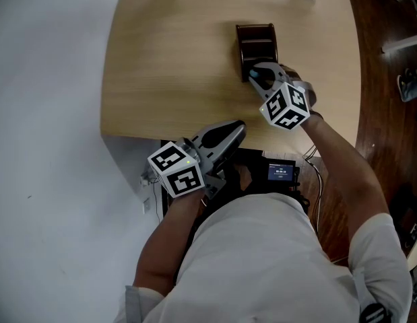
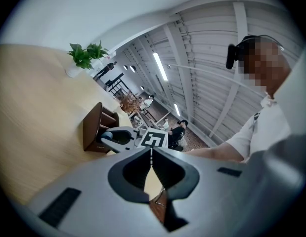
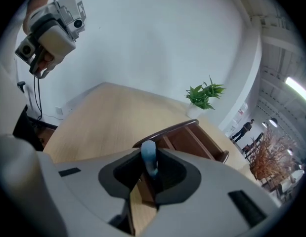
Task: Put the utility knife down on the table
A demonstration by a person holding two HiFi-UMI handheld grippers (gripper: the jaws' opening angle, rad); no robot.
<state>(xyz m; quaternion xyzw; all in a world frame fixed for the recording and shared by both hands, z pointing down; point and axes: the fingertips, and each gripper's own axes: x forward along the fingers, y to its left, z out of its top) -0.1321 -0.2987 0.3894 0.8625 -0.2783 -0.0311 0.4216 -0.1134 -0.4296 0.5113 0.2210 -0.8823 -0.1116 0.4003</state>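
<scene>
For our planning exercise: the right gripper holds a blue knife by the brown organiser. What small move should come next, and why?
Probably lower the right gripper a little onto bare table, clear of the organiser. The knife is pinched in it, seemingly above the wood, so opening now would likely drop it.

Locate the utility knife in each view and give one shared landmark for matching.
Head view: utility knife, its blue end between the right gripper's fingers, just below the brown wooden box.
Left gripper view: centre-left, only a bluish bit at the right gripper's tip, in front of the box.
Right gripper view: centre, the blue end clamped between the fingers.
Landmark: the brown wooden box, in all three.
</scene>
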